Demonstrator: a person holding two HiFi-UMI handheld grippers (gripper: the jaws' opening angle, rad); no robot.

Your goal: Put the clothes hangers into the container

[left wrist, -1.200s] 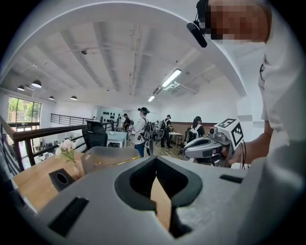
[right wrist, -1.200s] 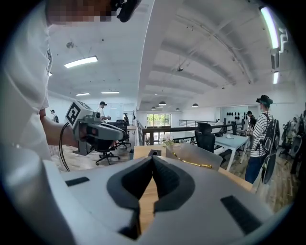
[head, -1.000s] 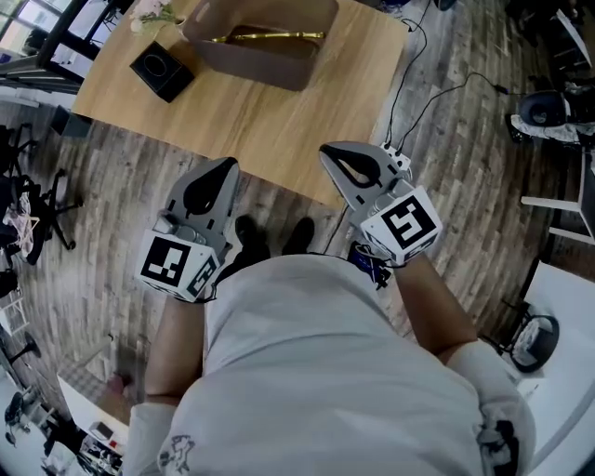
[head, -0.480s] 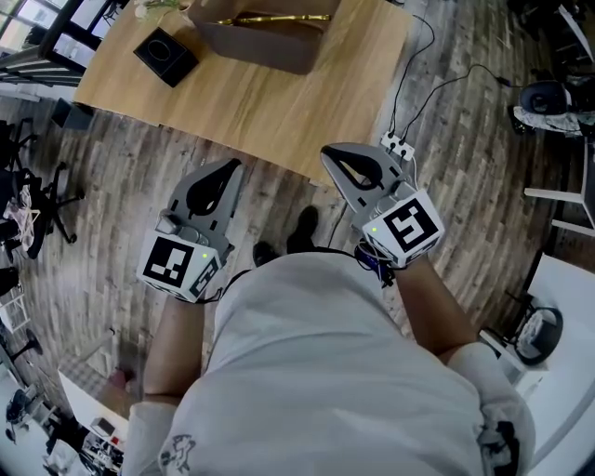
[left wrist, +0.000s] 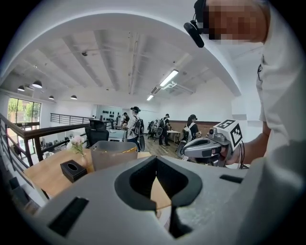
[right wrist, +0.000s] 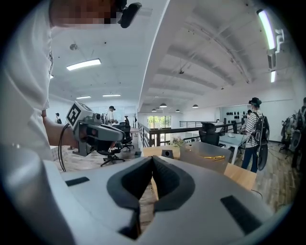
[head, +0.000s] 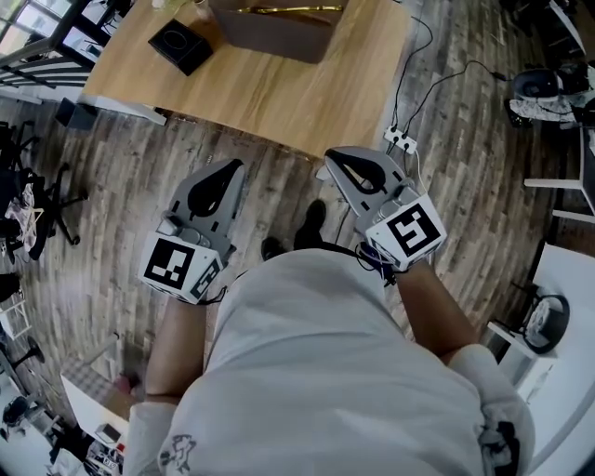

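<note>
Far ahead on the table [head: 279, 93], gold clothes hangers [head: 288, 9] lying inside the grey container [head: 279, 37], well apart from the left gripper [head: 226, 167] and right gripper [head: 335, 156], both pairs of jaws pressed together, nothing between them

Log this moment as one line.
left tool: shut, empty | right tool: shut, empty | gold hanger: in container | container: on table | tools: not at container

Grey-brown, open-topped container [head: 279, 37] upright on wooden table [head: 279, 93], well back from near edge, holding gold clothes hangers [head: 288, 8] flat inside.
</note>
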